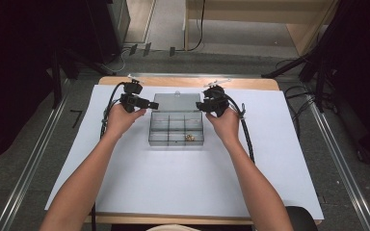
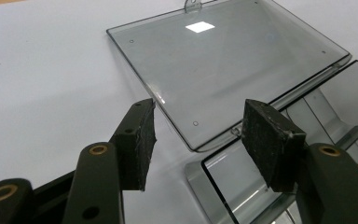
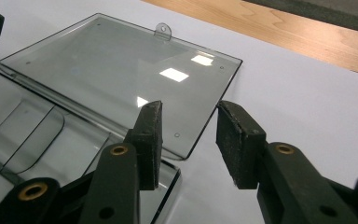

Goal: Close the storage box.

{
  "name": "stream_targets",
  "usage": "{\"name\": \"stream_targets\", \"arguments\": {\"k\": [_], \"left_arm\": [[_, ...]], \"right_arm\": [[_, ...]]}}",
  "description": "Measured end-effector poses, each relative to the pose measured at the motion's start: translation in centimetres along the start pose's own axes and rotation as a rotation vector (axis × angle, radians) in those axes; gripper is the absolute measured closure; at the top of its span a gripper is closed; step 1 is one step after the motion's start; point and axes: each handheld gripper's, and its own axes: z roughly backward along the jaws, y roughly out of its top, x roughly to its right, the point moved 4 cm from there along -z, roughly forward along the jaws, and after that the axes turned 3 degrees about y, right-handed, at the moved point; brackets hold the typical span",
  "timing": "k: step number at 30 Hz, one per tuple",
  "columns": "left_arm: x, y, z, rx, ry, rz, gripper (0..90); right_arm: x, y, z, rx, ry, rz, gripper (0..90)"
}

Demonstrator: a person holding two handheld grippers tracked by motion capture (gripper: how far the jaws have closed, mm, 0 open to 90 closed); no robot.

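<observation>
The left gripper (image 2: 198, 135) is spread, empty, above the left end of the clear box's (image 1: 177, 129) flat-lying lid (image 2: 223, 65). The right gripper (image 3: 189, 140) gapes over the right end. The high view shows small brass bits (image 1: 190, 137) inside.

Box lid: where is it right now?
In the high view the clear lid lies flat and open on the white sheet behind the compartment box, between the left hand-held gripper and right hand-held gripper.

open box (image 1: 176, 130) mid-sheet, flat lid (image 1: 176, 101) behind, bare sheet (image 1: 173, 178) around
</observation>
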Motion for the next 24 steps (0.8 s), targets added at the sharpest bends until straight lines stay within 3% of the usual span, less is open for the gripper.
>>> {"name": "stream_targets", "arguments": {"k": [10,14,24], "left_arm": [[-0.6,0.7,-1.2,-0.026,0.030,0.012,44.9],[-0.7,0.8,-1.6,-0.021,0.036,0.035,44.1],[-0.8,0.8,-2.7,-0.037,0.048,0.055,43.1]], "right_arm": [[0.6,0.7,-1.1,0.001,-0.025,-0.047,61.1],[0.9,0.9,-1.7,-0.003,-0.036,-0.067,61.0],[0.8,0.7,-3.2,-0.036,-0.056,-0.098,60.8]]}}
